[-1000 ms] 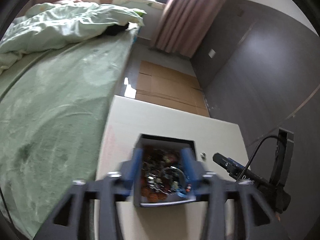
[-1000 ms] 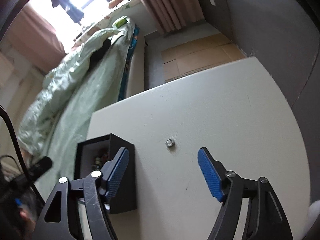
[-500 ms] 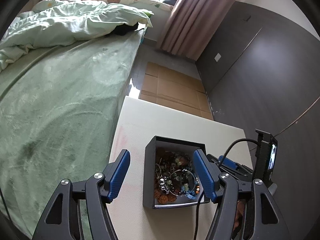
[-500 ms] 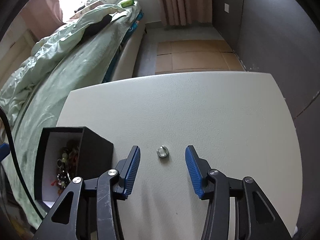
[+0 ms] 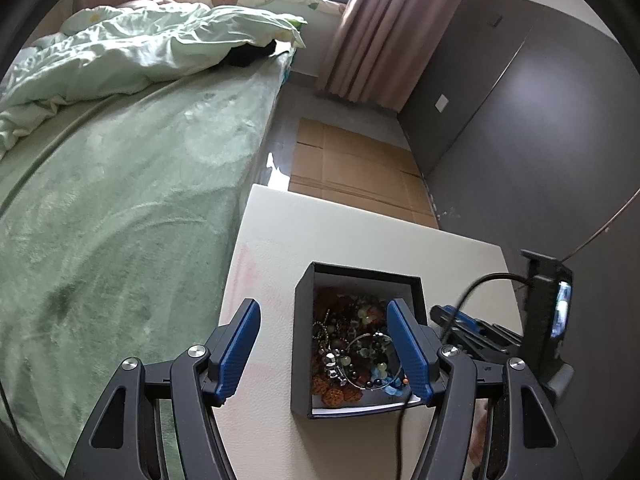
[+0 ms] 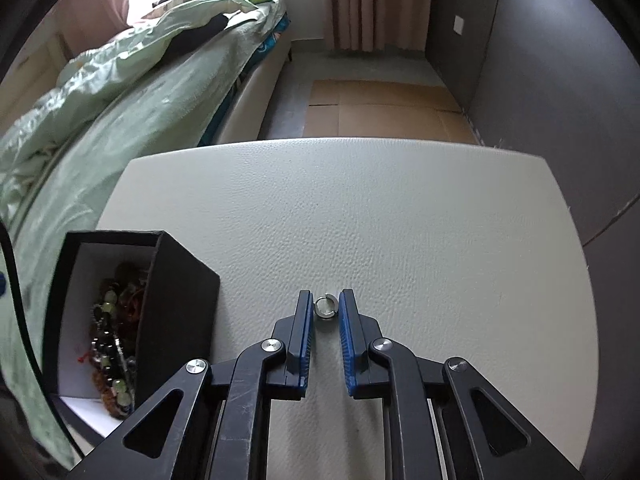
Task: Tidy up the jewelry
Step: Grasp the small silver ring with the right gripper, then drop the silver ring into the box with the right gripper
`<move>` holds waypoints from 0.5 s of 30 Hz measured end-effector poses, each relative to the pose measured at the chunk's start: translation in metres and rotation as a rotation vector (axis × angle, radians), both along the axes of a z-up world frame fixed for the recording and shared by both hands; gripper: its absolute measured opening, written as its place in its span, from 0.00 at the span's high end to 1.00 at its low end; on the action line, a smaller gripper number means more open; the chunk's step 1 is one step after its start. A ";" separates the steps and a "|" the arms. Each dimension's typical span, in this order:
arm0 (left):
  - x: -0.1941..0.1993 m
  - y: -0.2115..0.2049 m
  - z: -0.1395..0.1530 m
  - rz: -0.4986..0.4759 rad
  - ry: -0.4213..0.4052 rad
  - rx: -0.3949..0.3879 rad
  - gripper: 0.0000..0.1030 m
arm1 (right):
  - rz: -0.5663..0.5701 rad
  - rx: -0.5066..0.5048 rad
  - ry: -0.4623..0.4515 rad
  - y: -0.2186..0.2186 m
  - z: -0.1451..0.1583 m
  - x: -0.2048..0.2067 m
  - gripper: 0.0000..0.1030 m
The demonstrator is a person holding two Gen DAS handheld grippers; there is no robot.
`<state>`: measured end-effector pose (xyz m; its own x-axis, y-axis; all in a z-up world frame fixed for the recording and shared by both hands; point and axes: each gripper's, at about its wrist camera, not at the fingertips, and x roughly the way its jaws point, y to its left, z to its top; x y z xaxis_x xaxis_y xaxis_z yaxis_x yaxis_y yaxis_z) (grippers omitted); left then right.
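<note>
left hand-held gripper agape | over black box; beads inside

A home bedroom: green-quilted bed, pink curtains, white table.

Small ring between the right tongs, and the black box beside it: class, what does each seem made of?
Small ring: probably metal, polished; it looks silvery with bright glints. Black box: likely card or board, matte; flat dull black walls, thin straight edges and a white lining inside.
</note>
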<state>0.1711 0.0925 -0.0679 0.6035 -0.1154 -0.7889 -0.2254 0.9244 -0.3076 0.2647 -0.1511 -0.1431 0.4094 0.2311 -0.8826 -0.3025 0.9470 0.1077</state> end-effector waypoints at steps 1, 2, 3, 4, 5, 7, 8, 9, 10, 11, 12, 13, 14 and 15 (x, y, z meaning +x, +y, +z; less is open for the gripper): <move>0.001 0.000 0.000 0.002 -0.002 0.001 0.35 | -0.003 0.019 -0.001 -0.003 0.004 -0.001 0.86; 0.000 -0.001 0.001 0.003 -0.005 0.003 0.35 | -0.003 0.031 -0.004 -0.004 0.007 -0.002 0.86; 0.001 -0.002 0.002 0.003 -0.008 0.006 0.35 | 0.000 0.049 -0.013 -0.006 0.013 -0.004 0.86; 0.001 -0.003 0.002 0.002 -0.010 0.010 0.35 | 0.001 0.059 -0.020 -0.007 0.018 -0.006 0.86; 0.001 -0.004 0.003 0.000 -0.012 0.015 0.35 | 0.003 0.072 -0.034 -0.008 0.025 -0.009 0.86; 0.001 -0.006 0.003 0.000 -0.012 0.021 0.35 | 0.007 0.091 -0.053 -0.009 0.035 -0.013 0.86; 0.001 -0.006 0.003 0.000 -0.012 0.023 0.35 | 0.014 0.106 -0.064 -0.008 0.043 -0.014 0.86; 0.001 -0.006 0.003 -0.001 -0.011 0.023 0.35 | 0.018 0.117 -0.071 -0.008 0.048 -0.016 0.86; 0.001 -0.006 0.003 0.000 -0.011 0.025 0.35 | 0.022 0.134 -0.077 -0.008 0.053 -0.017 0.86; 0.001 -0.005 0.003 0.001 -0.011 0.028 0.35 | 0.029 0.155 -0.082 -0.007 0.058 -0.019 0.86; 0.001 -0.004 0.003 0.004 -0.011 0.033 0.35 | 0.037 0.170 -0.090 -0.005 0.063 -0.022 0.86; 0.000 -0.004 0.004 0.007 -0.011 0.036 0.35 | 0.042 0.174 -0.096 -0.004 0.066 -0.024 0.86; 0.000 -0.002 0.004 0.011 -0.009 0.039 0.35 | 0.051 0.184 -0.103 -0.001 0.070 -0.028 0.86; 0.000 0.000 0.004 0.016 -0.008 0.040 0.35 | 0.060 0.194 -0.106 0.001 0.072 -0.031 0.86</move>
<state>0.1707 0.0922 -0.0644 0.6116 -0.0742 -0.7877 -0.2382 0.9321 -0.2727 0.2335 -0.1501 -0.0708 0.4779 0.4188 -0.7721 -0.3768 0.8918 0.2505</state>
